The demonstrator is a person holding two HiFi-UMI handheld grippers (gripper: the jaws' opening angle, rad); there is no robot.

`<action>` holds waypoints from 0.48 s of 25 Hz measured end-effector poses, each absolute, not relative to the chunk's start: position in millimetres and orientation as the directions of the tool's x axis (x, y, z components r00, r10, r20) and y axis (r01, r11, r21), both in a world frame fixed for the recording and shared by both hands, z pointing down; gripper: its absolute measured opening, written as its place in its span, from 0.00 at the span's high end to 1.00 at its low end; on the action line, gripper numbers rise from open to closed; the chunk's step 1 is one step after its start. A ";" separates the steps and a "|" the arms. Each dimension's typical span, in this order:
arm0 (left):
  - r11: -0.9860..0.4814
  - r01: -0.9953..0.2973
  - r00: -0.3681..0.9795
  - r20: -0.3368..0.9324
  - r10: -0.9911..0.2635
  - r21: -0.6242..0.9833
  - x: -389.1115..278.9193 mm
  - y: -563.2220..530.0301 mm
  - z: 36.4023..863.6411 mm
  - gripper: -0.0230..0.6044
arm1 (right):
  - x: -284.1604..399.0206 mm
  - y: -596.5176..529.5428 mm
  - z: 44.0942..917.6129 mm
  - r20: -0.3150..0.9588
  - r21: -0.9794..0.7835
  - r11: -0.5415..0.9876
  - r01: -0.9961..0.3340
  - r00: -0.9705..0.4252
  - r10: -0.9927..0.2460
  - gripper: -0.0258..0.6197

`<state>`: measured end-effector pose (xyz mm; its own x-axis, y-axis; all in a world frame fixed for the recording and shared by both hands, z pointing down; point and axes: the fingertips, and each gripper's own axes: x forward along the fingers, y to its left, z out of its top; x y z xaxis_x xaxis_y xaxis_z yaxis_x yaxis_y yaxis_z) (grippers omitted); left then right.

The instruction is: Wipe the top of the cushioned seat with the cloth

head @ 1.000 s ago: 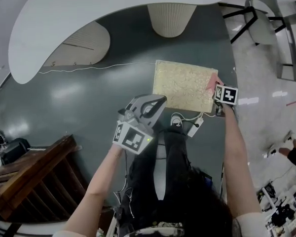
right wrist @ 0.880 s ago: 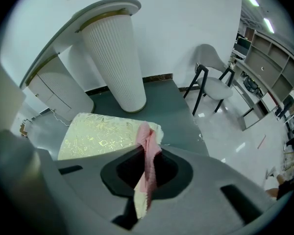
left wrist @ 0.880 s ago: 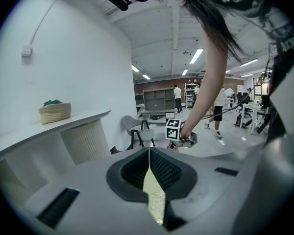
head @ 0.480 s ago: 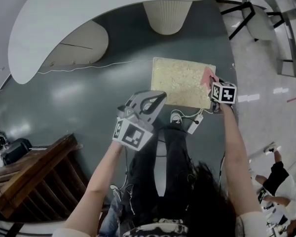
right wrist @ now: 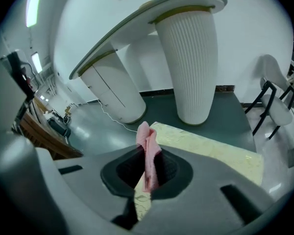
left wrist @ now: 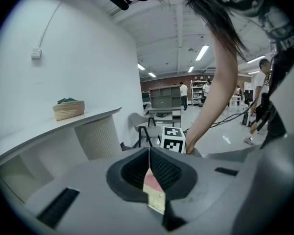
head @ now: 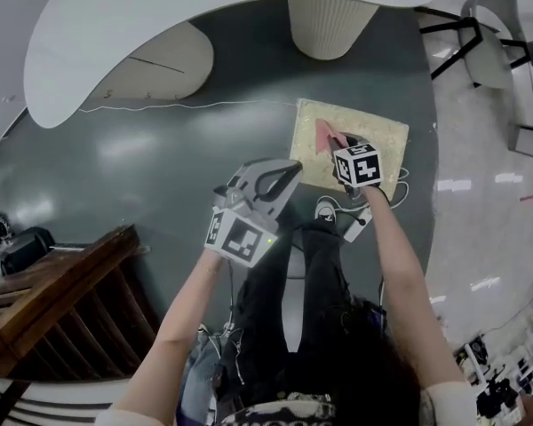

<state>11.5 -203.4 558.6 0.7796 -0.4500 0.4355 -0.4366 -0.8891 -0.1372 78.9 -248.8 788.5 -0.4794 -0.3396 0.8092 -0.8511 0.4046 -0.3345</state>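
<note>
The pink cloth [head: 323,137] lies on the left part of the cushioned seat [head: 386,140], clamped between the closed jaws of the right gripper [right wrist: 148,166]. The left gripper [head: 280,181] hangs near of the seat, jaws together, holding nothing.

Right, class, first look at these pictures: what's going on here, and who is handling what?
A person holds a gripper in each hand. The right gripper is shut on a pink cloth and has it at the top of the pale yellow cushioned seat, toward the seat's left side in the head view. The left gripper is shut on nothing and hangs to the left of the seat, above the dark floor. The wiping is the right gripper's job alone at this moment.
</note>
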 end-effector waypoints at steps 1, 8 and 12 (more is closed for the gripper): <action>-0.888 -0.439 0.778 0.437 -0.452 -0.138 6.9 -204.8 559.5 0.95 | 68.9 -246.8 792.3 0.811 -0.341 0.409 -0.846 -0.485 -0.327 0.95; -0.874 -0.467 0.761 0.443 -0.473 -0.132 -16.7 -215.6 566.6 0.95 | 24.8 -226.9 826.7 0.822 -0.389 0.398 -0.831 -0.508 -0.258 0.95; -0.877 -0.463 0.762 0.448 -0.468 -0.130 -24.0 -215.9 566.9 0.95 | 27.2 -225.5 840.0 0.844 -0.374 0.339 -0.863 -0.469 -0.262 0.95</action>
<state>-24.0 -215.9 566.9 0.7619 -0.4679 0.4478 -0.4625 -0.8771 -0.1296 27.2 -225.5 840.0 -0.4686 -0.2622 0.8436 -0.8632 0.3392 -0.3741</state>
